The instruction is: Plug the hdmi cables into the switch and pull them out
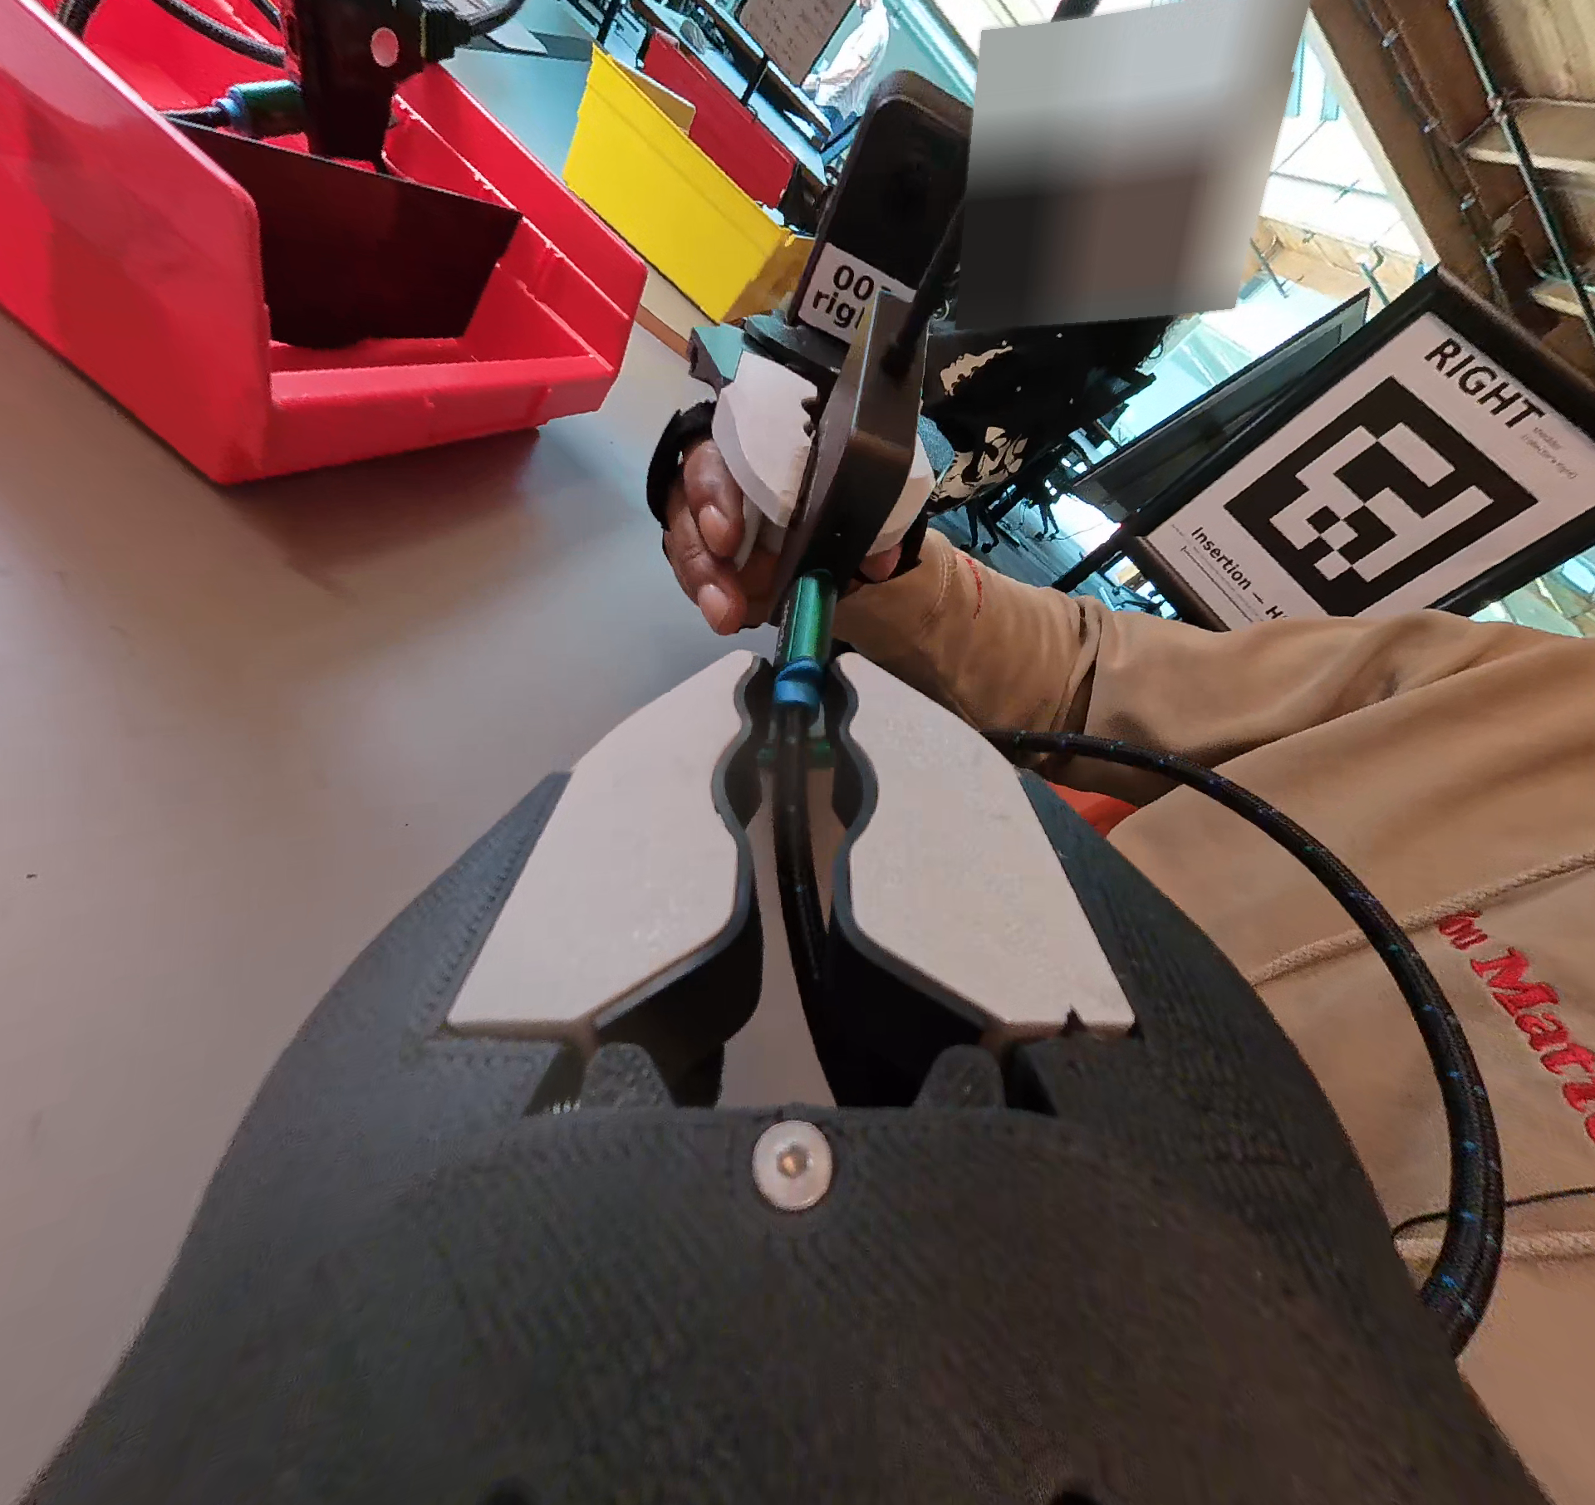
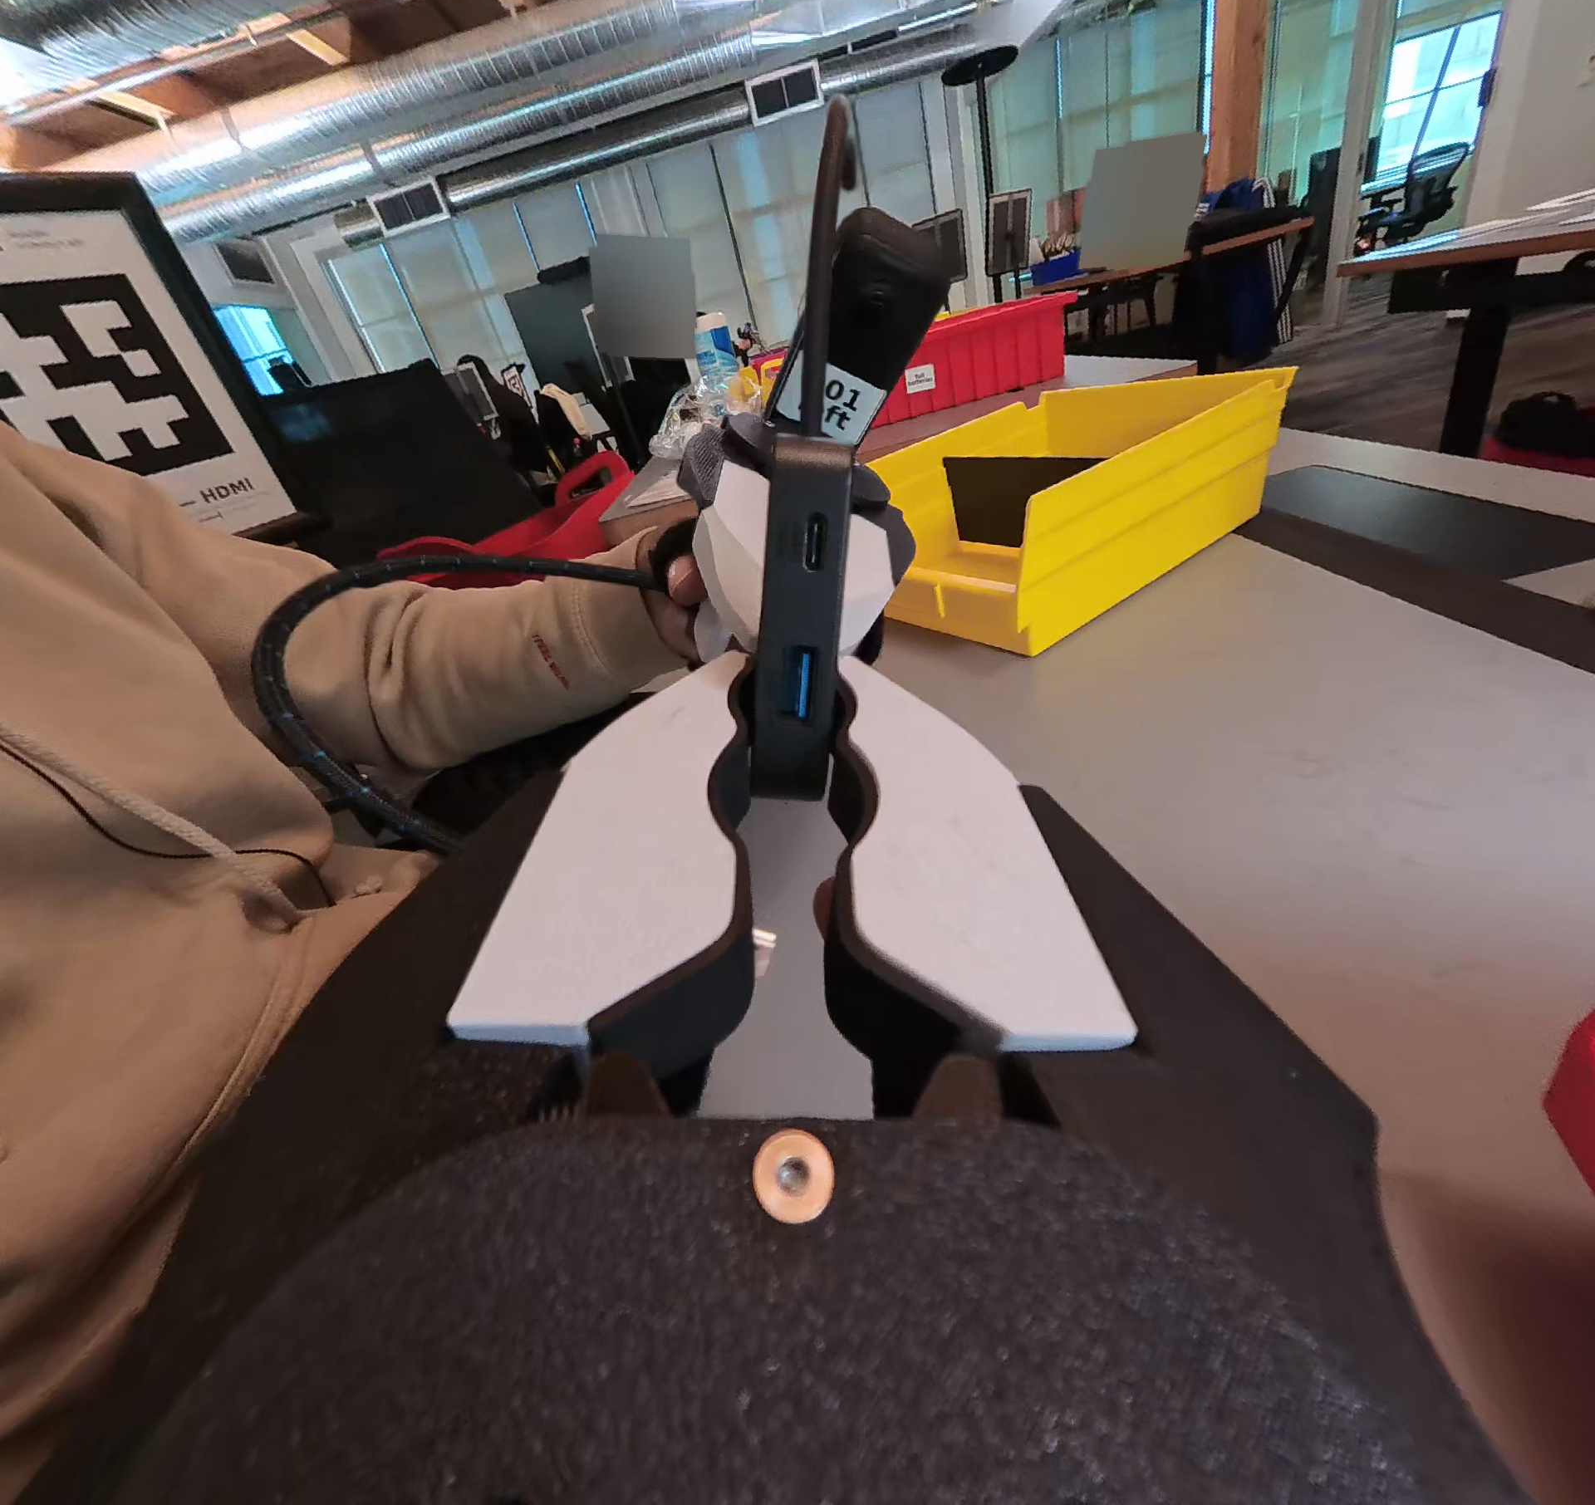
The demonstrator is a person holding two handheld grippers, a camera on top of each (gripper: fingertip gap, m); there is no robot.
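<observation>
Fingers of the left gripper [image 1: 792,687] pinch one black braided HDMI cable [image 1: 1346,928] just behind its green-and-blue metal plug [image 1: 804,626], which meets the slim dark-grey switch [image 2: 798,670] straight ahead. The right gripper [image 2: 792,726] clamps that single switch upright between its tips. Two more green-plugged cables [image 1: 250,96] lie in one red plastic bin [image 1: 449,393] ahead-left.

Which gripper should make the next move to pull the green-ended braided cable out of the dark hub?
Left, probably. The left gripper already pinches the braided cable's green-and-blue plug, seated in the dark grey hub that the right gripper holds.
</observation>
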